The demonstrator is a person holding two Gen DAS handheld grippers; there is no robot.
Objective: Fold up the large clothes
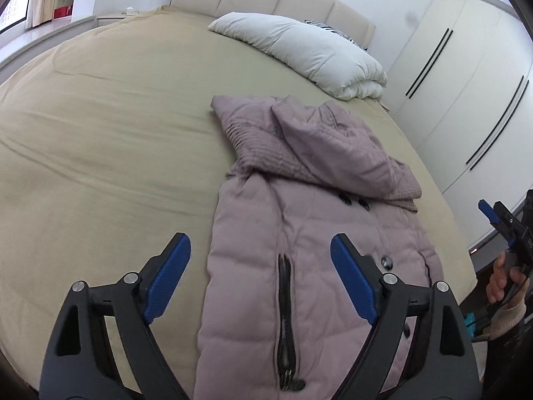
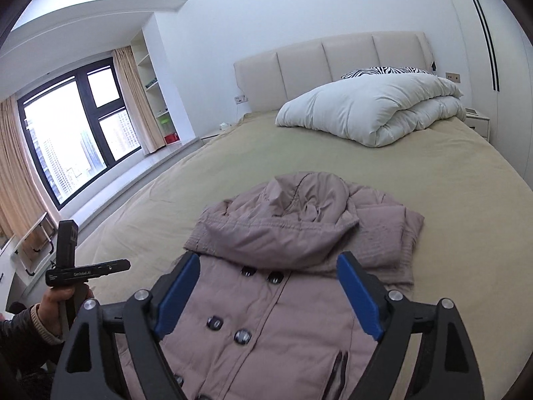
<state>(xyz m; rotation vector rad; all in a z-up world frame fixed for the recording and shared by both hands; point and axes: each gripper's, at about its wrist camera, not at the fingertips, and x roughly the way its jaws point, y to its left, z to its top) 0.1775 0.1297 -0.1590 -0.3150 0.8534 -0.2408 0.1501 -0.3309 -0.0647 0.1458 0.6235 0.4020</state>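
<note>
A mauve padded hooded coat (image 1: pixel 309 220) lies front up on the tan bed (image 1: pixel 110 126), sleeves folded in and hood laid flat at the far end. It also shows in the right wrist view (image 2: pixel 273 303). My left gripper (image 1: pixel 260 260) is open and empty, hovering above the coat's left edge near the black pocket slit (image 1: pixel 286 316). My right gripper (image 2: pixel 269 276) is open and empty, hovering above the coat's buttoned chest just below the hood (image 2: pixel 299 206). The right gripper also appears at the far right of the left wrist view (image 1: pixel 499 220).
A folded white duvet (image 2: pixel 373 110) and a zebra pillow (image 2: pixel 383 71) lie by the padded headboard (image 2: pixel 329 63). White wardrobes (image 1: pixel 466 76) stand along the bed's right side. A window (image 2: pixel 76 133) and shelves are on the left. The tan bed sheet (image 2: pixel 299 160) stretches around the coat.
</note>
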